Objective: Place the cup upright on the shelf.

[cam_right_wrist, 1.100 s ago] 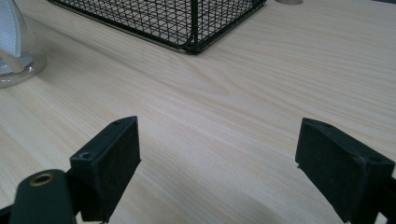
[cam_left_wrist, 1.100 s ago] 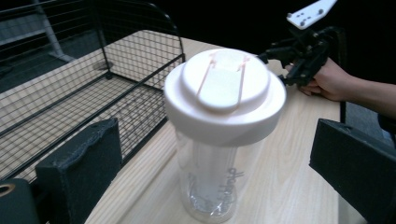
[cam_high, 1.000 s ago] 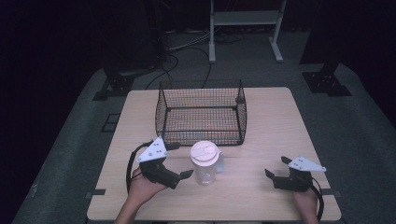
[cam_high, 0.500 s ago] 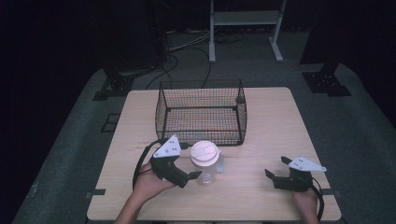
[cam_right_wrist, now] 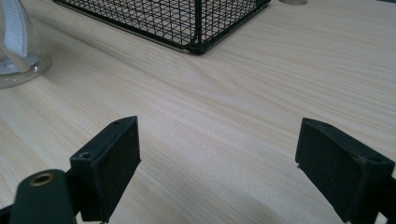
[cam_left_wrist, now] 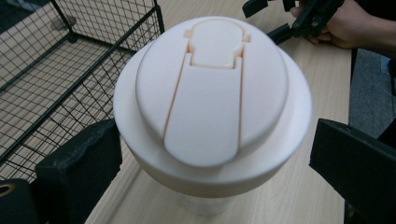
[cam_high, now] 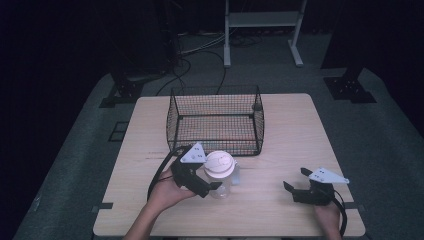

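High view shows the upright cup [cam_high: 220, 174] near the table's [cam_high: 295, 130] front, just before the basket [cam_high: 216, 120], standing between the left gripper's [cam_high: 207, 187] spread jaws, not yet clamped; the right gripper [cam_high: 295, 187] rests wide open and empty, well apart.

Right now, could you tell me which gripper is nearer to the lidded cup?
Left. The left gripper has its open jaws on either side of the cup; the right gripper rests well off to its right, open.
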The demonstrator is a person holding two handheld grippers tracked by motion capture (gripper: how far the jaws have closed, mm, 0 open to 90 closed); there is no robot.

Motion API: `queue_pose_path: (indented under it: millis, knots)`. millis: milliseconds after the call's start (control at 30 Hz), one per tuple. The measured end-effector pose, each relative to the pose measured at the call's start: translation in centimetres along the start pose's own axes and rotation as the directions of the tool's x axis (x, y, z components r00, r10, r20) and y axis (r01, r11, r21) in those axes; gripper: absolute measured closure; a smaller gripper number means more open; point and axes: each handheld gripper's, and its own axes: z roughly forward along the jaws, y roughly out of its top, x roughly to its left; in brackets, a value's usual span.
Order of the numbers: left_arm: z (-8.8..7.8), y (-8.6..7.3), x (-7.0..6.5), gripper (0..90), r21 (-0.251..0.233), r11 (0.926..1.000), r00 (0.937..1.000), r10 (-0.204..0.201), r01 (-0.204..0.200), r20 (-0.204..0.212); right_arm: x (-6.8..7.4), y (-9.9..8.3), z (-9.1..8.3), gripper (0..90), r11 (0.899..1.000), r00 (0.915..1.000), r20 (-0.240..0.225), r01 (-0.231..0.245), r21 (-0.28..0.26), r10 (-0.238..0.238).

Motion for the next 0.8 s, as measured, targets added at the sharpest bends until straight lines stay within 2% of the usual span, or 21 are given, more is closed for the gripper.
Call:
queue_pose_path:
  millis: [167, 567, 800]
  knots:
    - [0.7, 0.2, 0.2, 1.5, 0.035, 0.9993, 0.9999, -0.010, 0.010, 0.006, 0.0, 0.0, 0.0, 12.9, 1.000, 1.0000, -0.001, -0.001, 0.001, 0.001]
    - [1.7, 1.4, 0.3, 1.5, 0.087, 0.9962, 1.0000, 0.009, -0.009, 0.004, 0.0, 0.0, 0.0, 12.9, 1.000, 1.0000, -0.003, 0.001, 0.002, -0.001]
    - [2.2, 1.9, 0.7, 1.6, 0.123, 0.9924, 0.9996, 0.004, -0.007, 0.027, 0.0, 0.0, 0.0, 12.9, 1.000, 1.0000, -0.004, -0.001, 0.002, 0.001]
